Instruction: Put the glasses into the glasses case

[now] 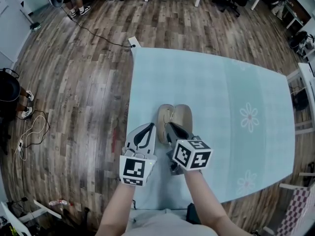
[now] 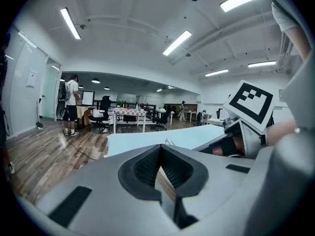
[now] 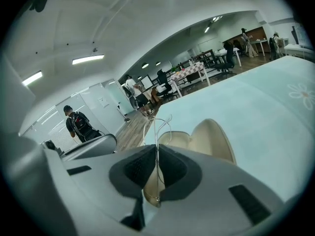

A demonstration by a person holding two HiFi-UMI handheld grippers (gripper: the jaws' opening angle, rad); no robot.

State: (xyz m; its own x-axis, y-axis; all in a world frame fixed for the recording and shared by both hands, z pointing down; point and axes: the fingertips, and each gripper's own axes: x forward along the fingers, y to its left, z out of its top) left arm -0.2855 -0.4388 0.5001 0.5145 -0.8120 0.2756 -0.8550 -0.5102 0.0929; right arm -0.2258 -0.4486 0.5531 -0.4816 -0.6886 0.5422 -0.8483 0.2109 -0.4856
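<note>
An open beige glasses case (image 1: 181,116) lies on the light blue tablecloth (image 1: 211,82), near the table's left edge. My right gripper (image 1: 171,128) hovers just before the case, shut on the thin wire-framed glasses (image 3: 158,128), which stick up between its jaws over the case (image 3: 212,137). My left gripper (image 1: 149,128) hangs close beside it on the left, shut, with nothing between its fingers. In the left gripper view the left gripper (image 2: 161,149) looks along the table, with the right gripper's marker cube (image 2: 249,104) at its right.
The cloth has flower prints (image 1: 249,117) on its right part. The table's left edge (image 1: 131,97) drops to wooden floor with a black cable (image 1: 93,33). People (image 2: 72,104) and office chairs stand far off.
</note>
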